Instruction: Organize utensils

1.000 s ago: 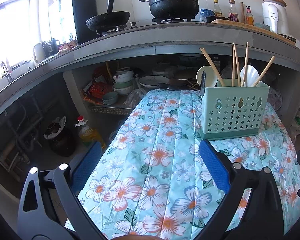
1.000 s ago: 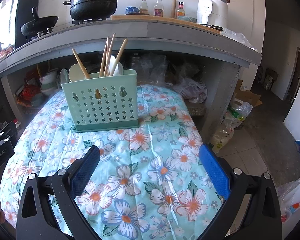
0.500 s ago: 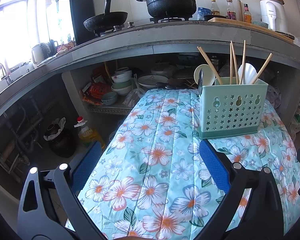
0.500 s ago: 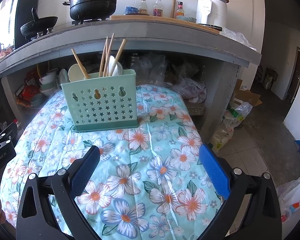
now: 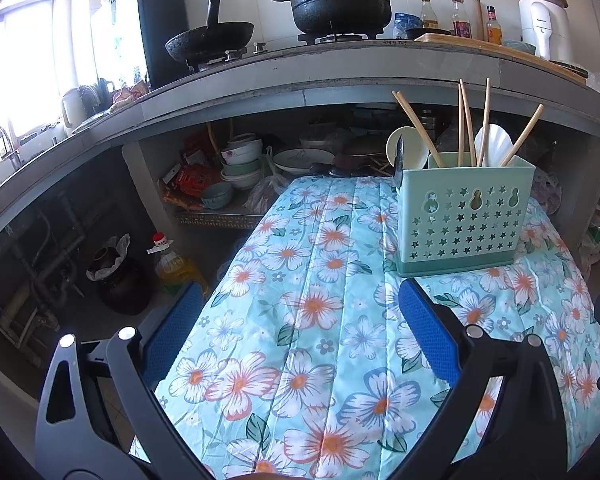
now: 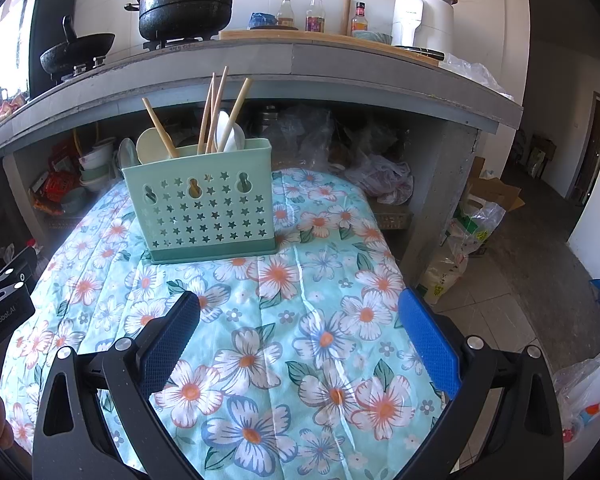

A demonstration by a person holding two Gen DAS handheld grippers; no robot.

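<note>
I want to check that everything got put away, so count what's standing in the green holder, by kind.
Wooden chopsticks: 5
Pale spoons: 2
Metal utensil at the left end, kind unclear: 1
Total: 8, all standing in the green holder.

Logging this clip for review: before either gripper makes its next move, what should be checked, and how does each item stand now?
1. Left gripper open and empty: ok.
2. Right gripper open and empty: ok.
3. Green holder upright on the floral cloth: ok.
4. Chopsticks and white spoons standing inside the holder: ok.
5. Loose utensils left on the cloth: none visible in either view, ok.
6. Knife at the holder's left end, seated inside or only beside it: cannot tell.
</note>
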